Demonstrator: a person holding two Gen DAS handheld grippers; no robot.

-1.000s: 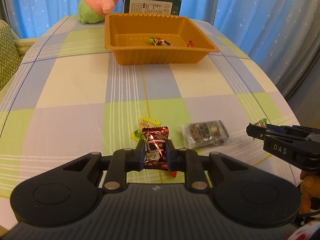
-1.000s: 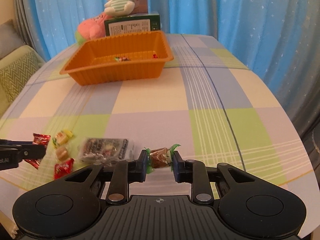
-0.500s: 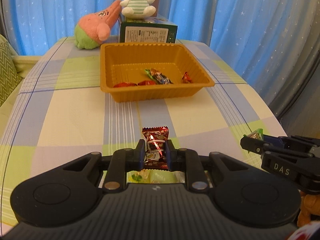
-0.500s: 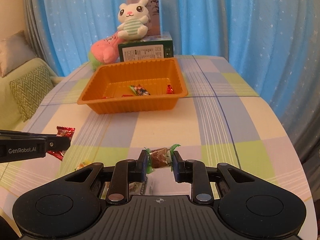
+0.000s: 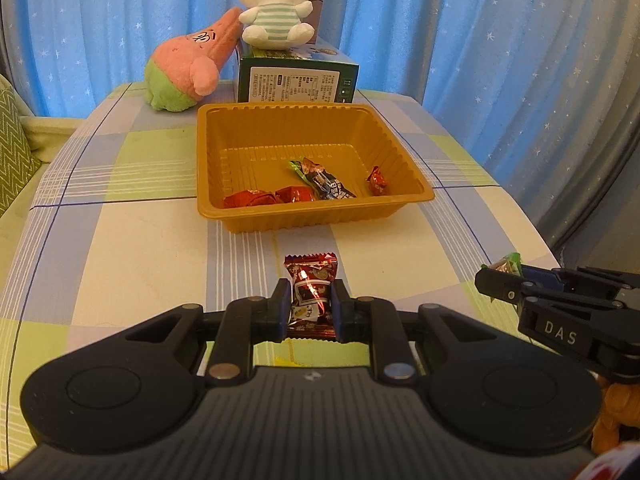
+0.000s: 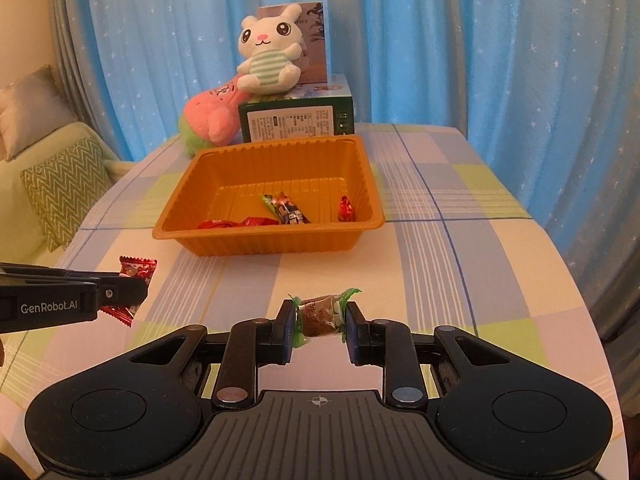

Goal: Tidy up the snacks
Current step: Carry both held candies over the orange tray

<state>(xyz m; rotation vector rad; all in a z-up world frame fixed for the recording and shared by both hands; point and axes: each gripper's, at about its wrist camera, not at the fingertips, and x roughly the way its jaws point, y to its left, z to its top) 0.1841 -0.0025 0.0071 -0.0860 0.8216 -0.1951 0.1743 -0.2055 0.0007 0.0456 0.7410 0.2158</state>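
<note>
My left gripper is shut on a dark red candy packet and holds it above the table, short of the orange tray. My right gripper is shut on a brown candy with green twisted ends, also in the air before the tray. The tray holds several wrapped snacks, red ones and a dark long one. The right gripper shows in the left wrist view; the left gripper with its red packet shows in the right wrist view.
Behind the tray stand a green box, a white rabbit plush on it and a pink-green plush to its left. Blue curtains hang behind. A sofa with a zigzag cushion is at the left. The checked tablecloth's edge curves on the right.
Both grippers have risen from the table and moved toward the tray, each keeping its candy. The loose snacks on the near tablecloth have dropped out of view.
</note>
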